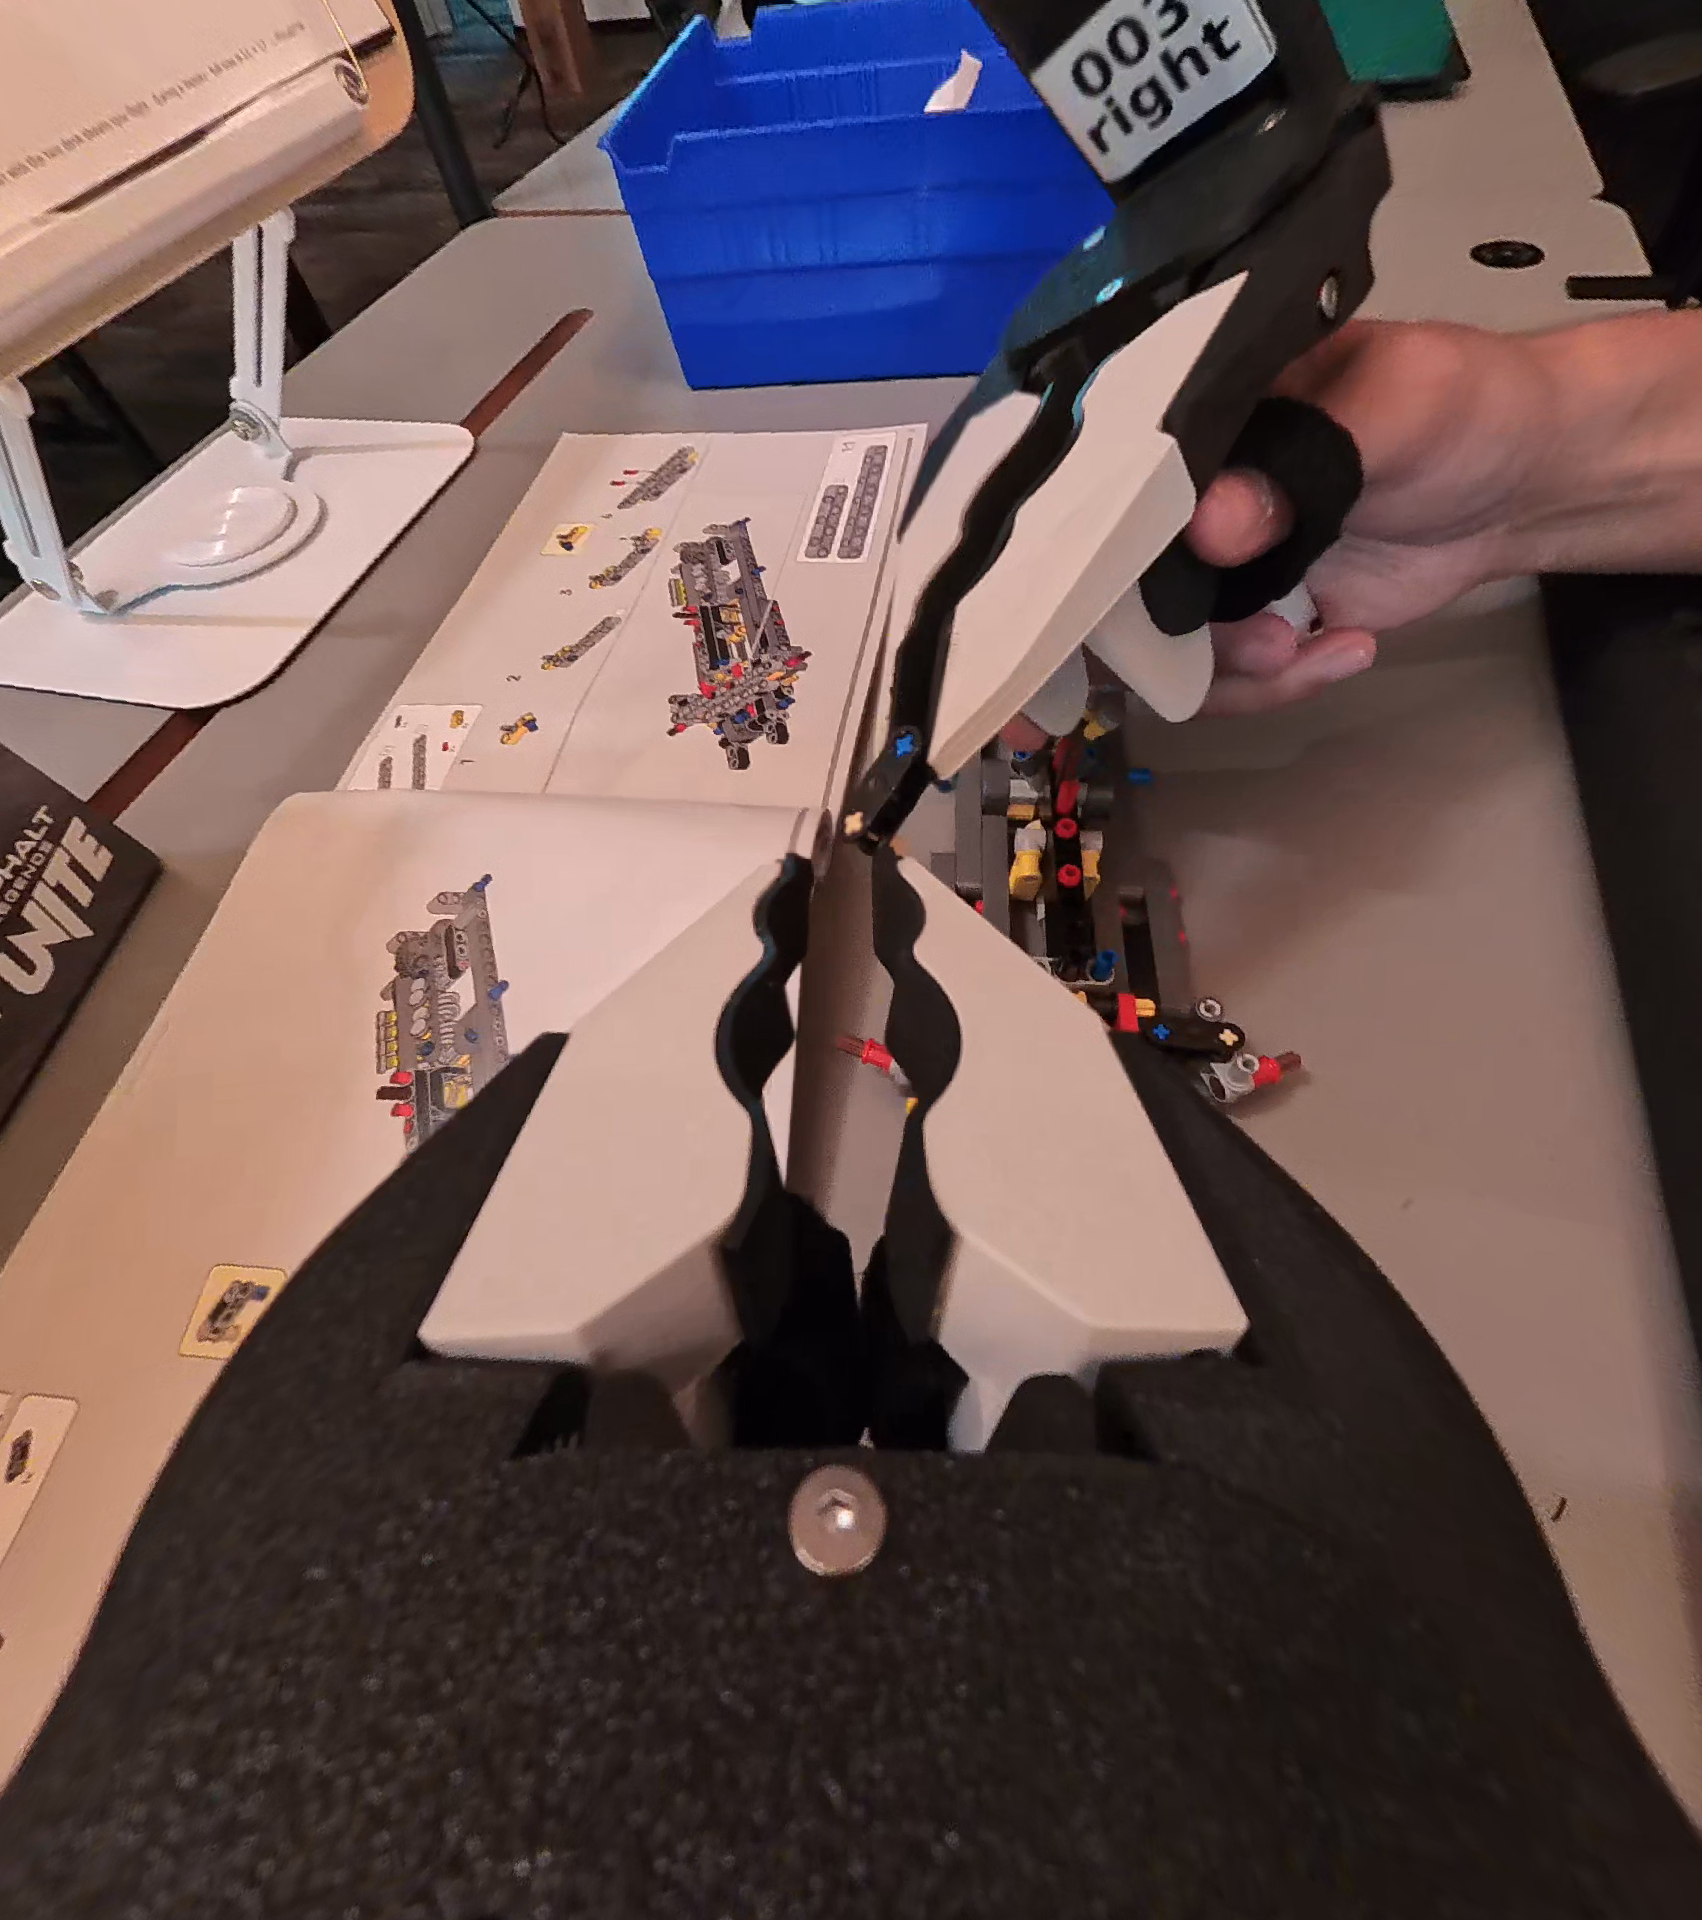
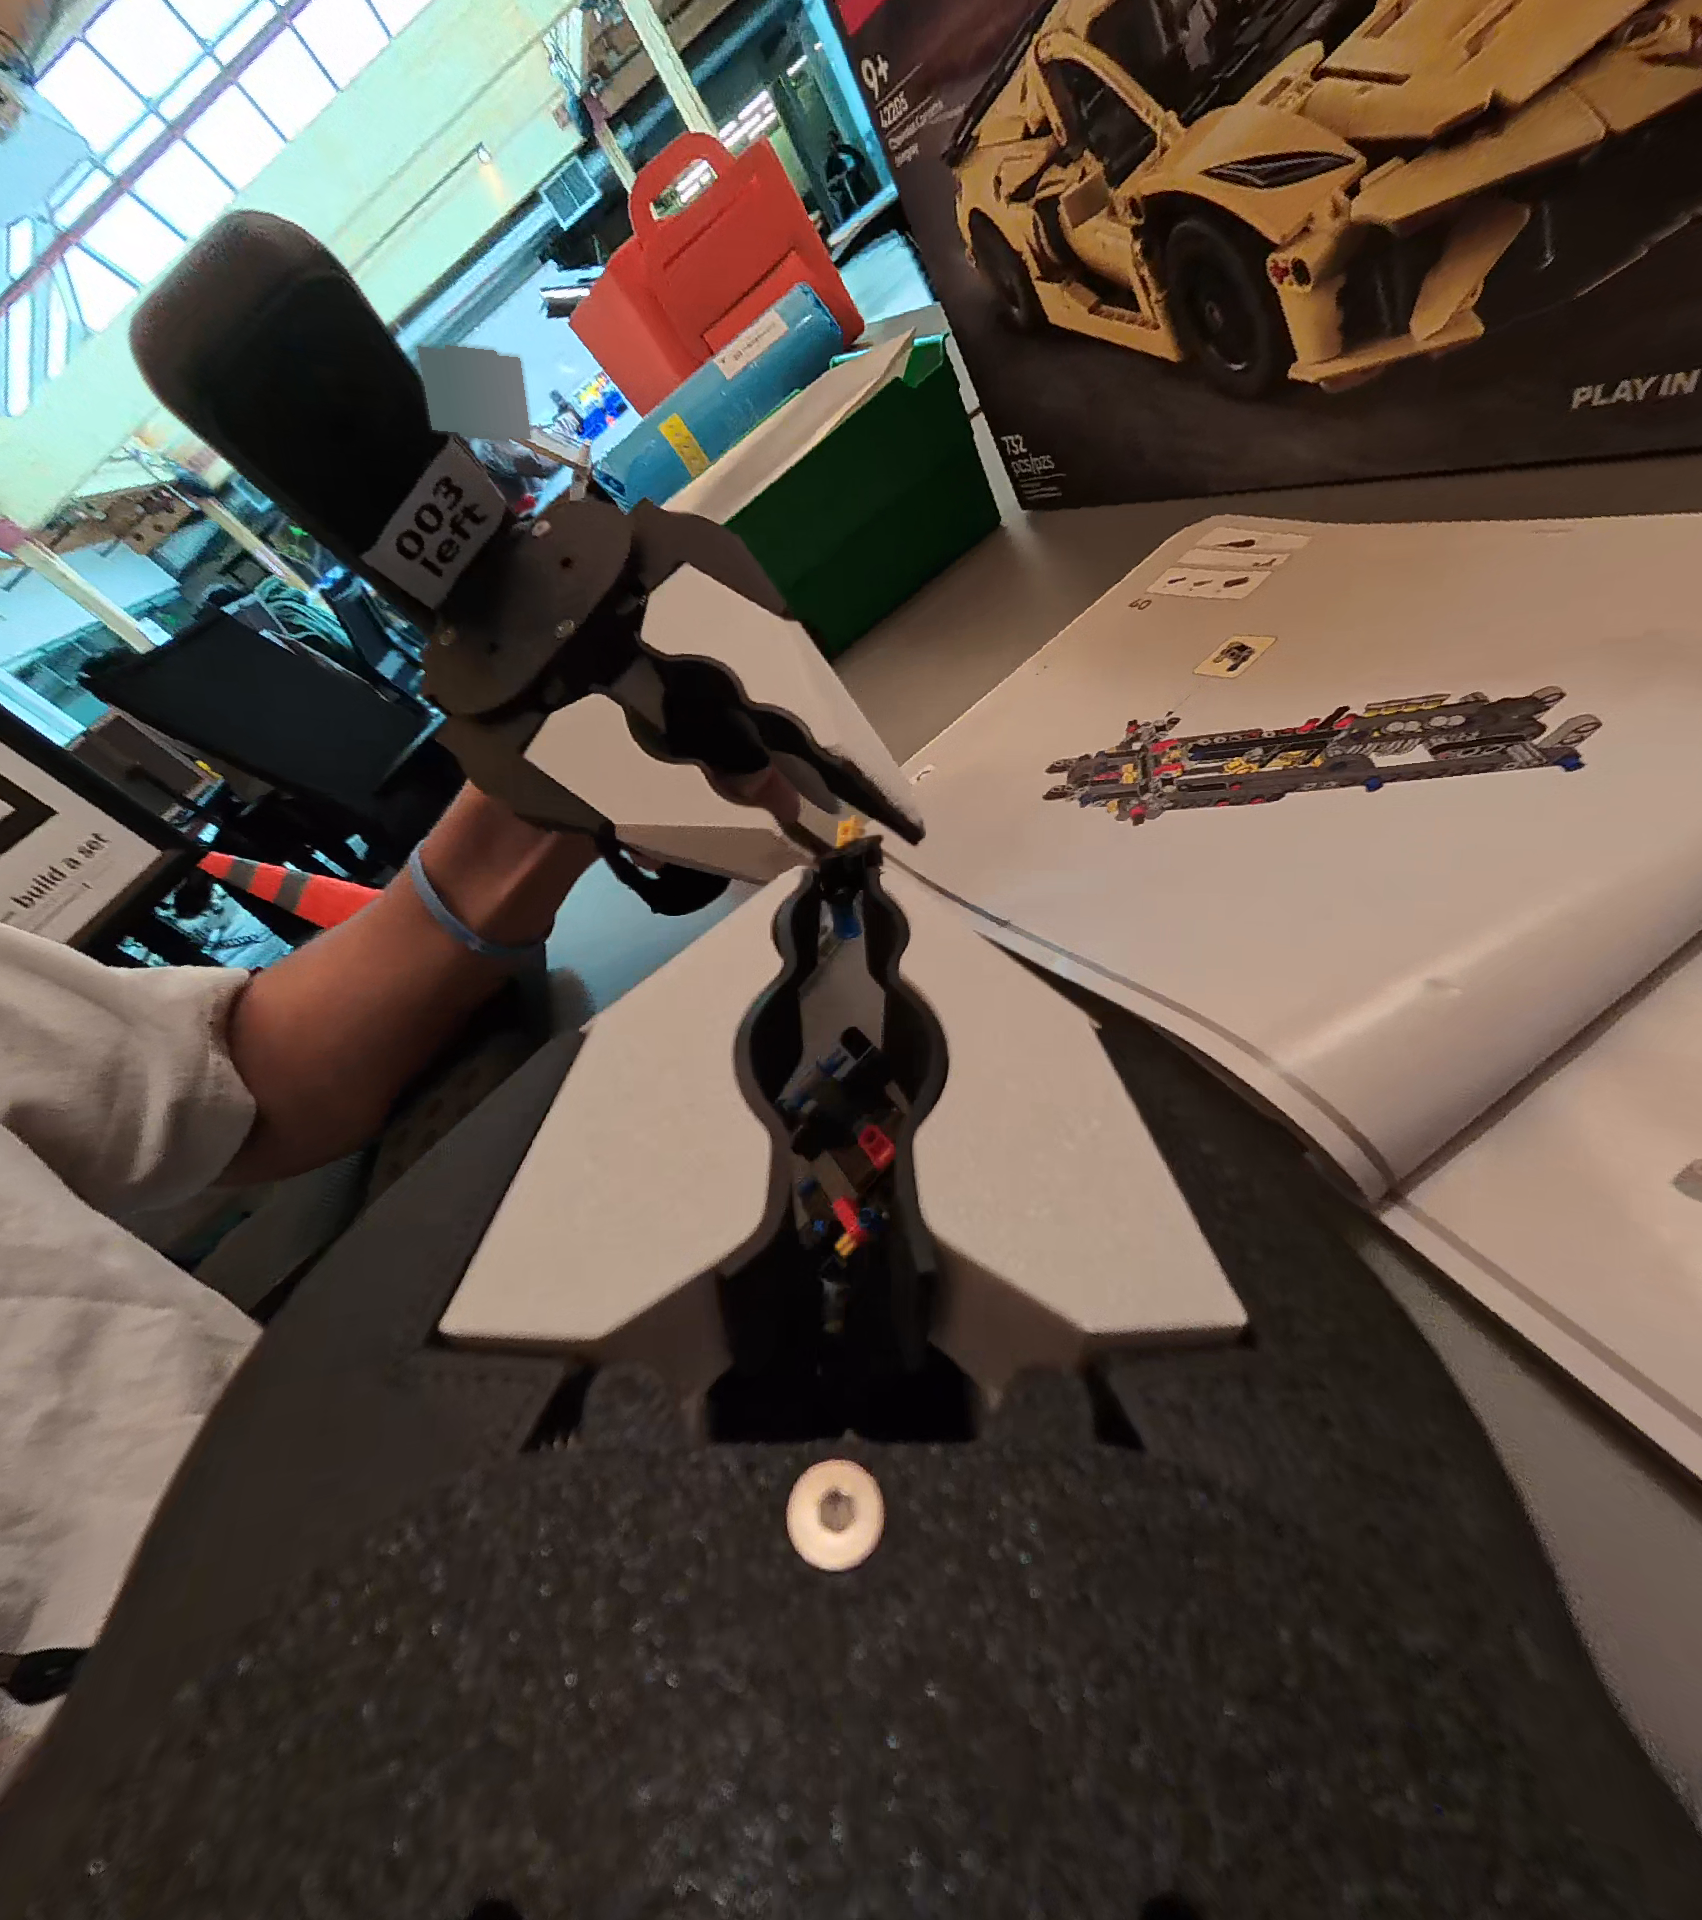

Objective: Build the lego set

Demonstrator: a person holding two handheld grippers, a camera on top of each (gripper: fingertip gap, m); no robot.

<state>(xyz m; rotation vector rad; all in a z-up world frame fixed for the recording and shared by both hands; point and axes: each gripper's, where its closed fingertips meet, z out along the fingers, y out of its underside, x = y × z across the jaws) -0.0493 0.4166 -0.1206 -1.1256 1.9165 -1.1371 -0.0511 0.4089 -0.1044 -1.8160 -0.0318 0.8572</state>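
While both tongs met above the half-built model, we judged a small part was being passed or turned between them.

We saw the right tongs [image 1: 883, 805] pinched on a short black liftarm [image 1: 886, 792] with a blue pin and a tan pin, held clear of the chassis [image 1: 1065, 894] on the bench [image 1: 1398, 1143], presumably so it could be aligned first. Our left tongs [image 1: 842, 862] stood narrowly parted at the tips, just beside that piece; whether they touched it we could not tell. Only the left wrist view showed the blue bin [image 1: 826, 208] and a loose sub-assembly [image 1: 1211, 1049]; only the right wrist view showed the set's box [image 2: 1398, 239], with the open instruction booklet [image 2: 1346, 831] beside the work for reference.
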